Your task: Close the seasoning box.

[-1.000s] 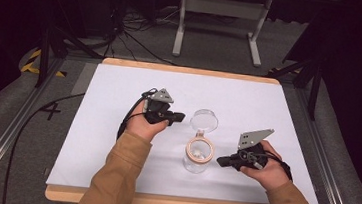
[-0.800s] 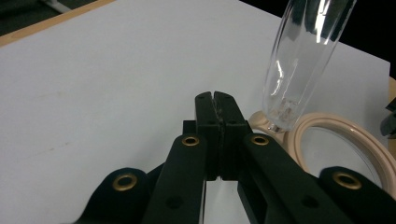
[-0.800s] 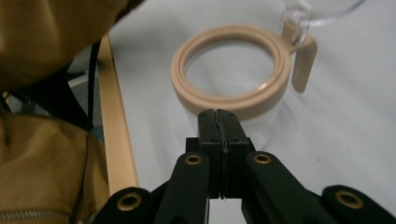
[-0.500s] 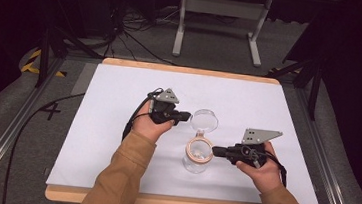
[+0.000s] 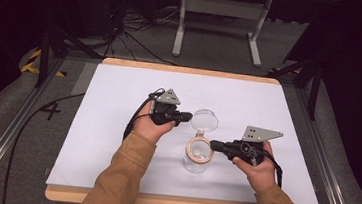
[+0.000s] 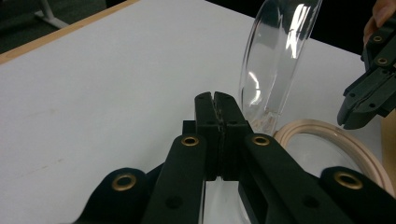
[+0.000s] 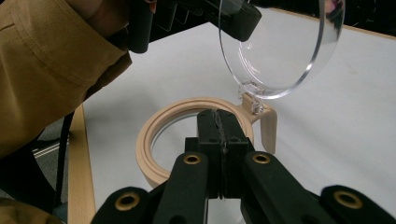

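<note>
Near the bottom centre the jar (image 5: 198, 156) stands with its lid (image 5: 204, 119) tipped up, the right gripper (image 5: 213, 145), jaws together, seemingly touching its rim, the left gripper (image 5: 188, 116), jaws together, by the lid, broad bare table (image 5: 279, 106) beyond.

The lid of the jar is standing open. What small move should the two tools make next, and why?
Probably tip the lid down onto the beige ring with the left tool. The lid stands upright on its hinge, the left tool is shut beside its edge, and the right tool, also shut, sits at the ring's near rim, where it could steady the jar.
</note>
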### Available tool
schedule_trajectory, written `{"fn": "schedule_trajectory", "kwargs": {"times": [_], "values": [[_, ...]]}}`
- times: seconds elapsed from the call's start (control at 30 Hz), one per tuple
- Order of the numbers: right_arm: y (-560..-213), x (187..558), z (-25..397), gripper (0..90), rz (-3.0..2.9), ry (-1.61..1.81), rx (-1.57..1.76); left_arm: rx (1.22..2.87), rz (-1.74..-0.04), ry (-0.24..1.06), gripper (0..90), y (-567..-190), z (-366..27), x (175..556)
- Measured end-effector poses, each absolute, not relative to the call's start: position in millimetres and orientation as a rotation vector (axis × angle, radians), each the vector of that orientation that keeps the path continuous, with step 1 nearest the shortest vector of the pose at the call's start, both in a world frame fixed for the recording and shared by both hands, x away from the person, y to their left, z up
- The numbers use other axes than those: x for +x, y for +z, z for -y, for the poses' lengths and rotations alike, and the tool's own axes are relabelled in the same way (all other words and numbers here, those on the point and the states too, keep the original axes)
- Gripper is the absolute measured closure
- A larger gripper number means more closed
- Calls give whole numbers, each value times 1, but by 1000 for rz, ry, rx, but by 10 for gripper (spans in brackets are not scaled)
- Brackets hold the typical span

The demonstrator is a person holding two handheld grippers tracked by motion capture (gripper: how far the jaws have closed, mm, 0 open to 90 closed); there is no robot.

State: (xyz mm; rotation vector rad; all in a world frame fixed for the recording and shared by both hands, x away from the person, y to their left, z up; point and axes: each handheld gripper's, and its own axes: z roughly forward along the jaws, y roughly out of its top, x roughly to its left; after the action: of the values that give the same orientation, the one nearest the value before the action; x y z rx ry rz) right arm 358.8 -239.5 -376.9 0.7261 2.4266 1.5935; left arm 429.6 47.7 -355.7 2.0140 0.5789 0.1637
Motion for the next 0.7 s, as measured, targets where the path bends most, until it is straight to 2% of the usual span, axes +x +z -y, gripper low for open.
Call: {"fn": "schedule_trajectory", "kwargs": {"times": [0.7], "values": [[-368, 361, 235, 900, -2473, 1560, 719, 2083, -502, 143, 875, -346, -49, 413]]}}
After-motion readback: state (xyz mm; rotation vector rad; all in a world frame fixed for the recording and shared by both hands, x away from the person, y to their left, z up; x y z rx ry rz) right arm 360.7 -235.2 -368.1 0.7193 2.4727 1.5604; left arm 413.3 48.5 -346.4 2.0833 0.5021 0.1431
